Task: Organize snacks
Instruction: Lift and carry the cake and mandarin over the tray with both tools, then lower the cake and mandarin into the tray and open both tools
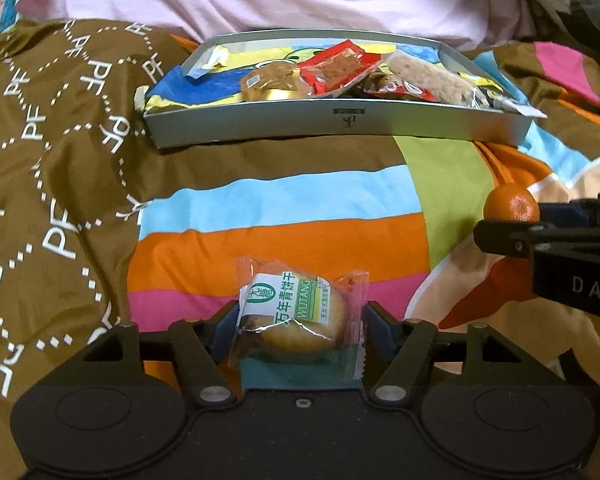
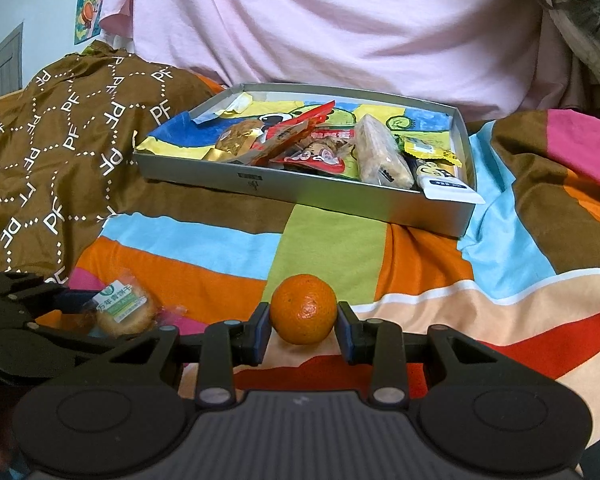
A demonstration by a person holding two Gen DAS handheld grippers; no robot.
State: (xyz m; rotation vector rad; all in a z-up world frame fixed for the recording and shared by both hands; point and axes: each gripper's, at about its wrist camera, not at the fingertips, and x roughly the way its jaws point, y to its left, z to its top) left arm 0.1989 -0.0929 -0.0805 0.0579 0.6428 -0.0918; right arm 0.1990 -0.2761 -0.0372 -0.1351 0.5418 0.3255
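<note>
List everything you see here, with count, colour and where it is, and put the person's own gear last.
Box: one, grey, shallow, on the bedspread at the back.
Snack packets: several, red, gold, yellow and clear, piled in the box.
Biscuit packet: one, clear with green-white label, between the left gripper's pads.
Mandarin: one, orange, between the right gripper's pads.
Bedspread: one, striped, multicoloured, underneath everything.
Brown cloth: one, white PF lettering, left.
Pink cloth: one, behind the box.
Left gripper: black, around the biscuit packet.
Right gripper: black, flanking the mandarin.
</note>
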